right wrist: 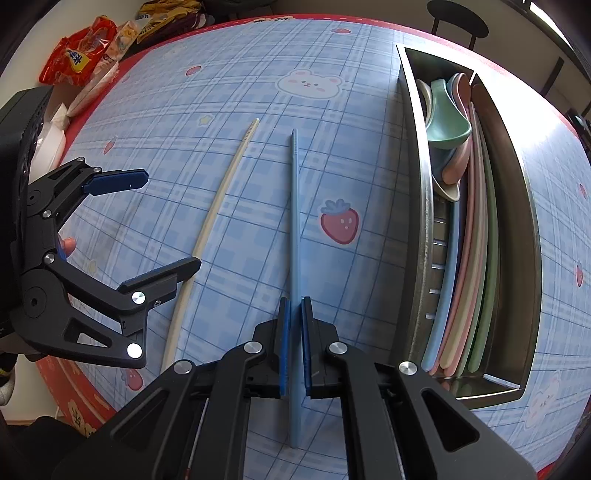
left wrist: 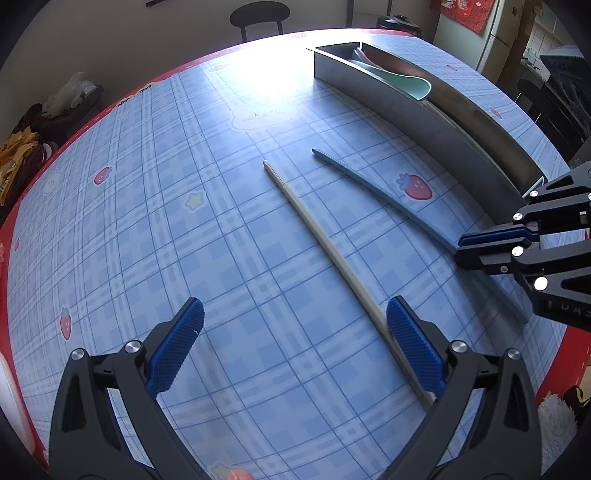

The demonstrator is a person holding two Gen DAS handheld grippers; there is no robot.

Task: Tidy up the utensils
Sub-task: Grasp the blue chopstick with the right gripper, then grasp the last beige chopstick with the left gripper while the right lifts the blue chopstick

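Two chopsticks lie on the blue plaid tablecloth. My right gripper (right wrist: pixel 294 325) is shut on the blue chopstick (right wrist: pixel 294 221), clamping it near its thick end; the left wrist view shows the same grip, right gripper (left wrist: pixel 460 245) on blue chopstick (left wrist: pixel 373 190). The cream chopstick (right wrist: pixel 218 206) lies just to the left. My left gripper (left wrist: pixel 295 321) is open above the cloth, its right finger over the cream chopstick (left wrist: pixel 314 229), with nothing between the pads. It appears as an open left gripper (right wrist: pixel 171 221) in the right wrist view.
A steel utensil tray (right wrist: pixel 417 177) at the right holds pastel spoons in one compartment and several chopsticks in the other; it shows as tray (left wrist: pixel 406 110) in the left wrist view. Snack packets (right wrist: pixel 81 55) lie beyond the table's far left edge. A dark stool (left wrist: pixel 258 16) stands behind.
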